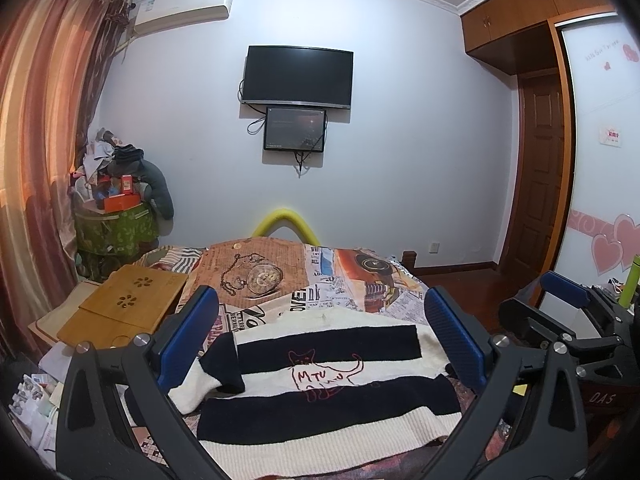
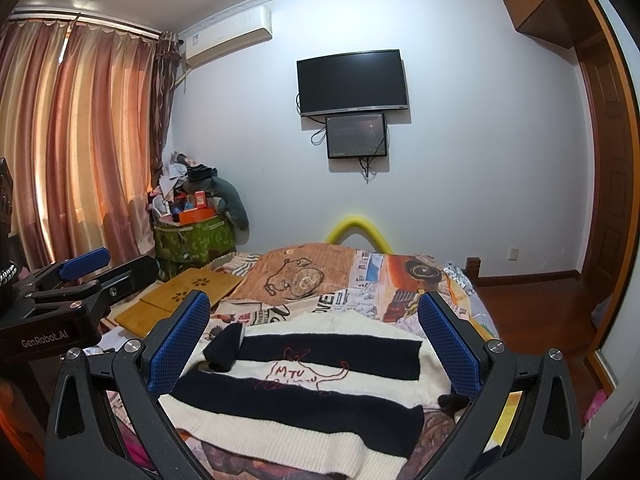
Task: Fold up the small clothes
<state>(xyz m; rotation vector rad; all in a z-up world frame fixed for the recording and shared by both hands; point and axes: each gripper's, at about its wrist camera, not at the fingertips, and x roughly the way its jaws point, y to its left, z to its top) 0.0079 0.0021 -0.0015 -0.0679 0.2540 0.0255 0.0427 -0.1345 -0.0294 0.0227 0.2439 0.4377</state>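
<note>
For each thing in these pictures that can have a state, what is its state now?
Sweater: lying flat on the bed, one sleeve folded across the front.
Left gripper: open, holding nothing.
Right gripper: open, holding nothing.
Television: screen dark.
Small screen: lit dimly.
Curtains: drawn shut.
Wooden lap desk: lying flat on the bed.

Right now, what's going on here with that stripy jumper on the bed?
A person holds two handheld grippers above a small black-and-cream striped knitted sweater with a red cat outline, lying flat on the patchwork-print bedspread. The left gripper and right gripper both have their jaws wide open and grip nothing. One sleeve is folded across the sweater's front; the rest is not yet folded.
</note>
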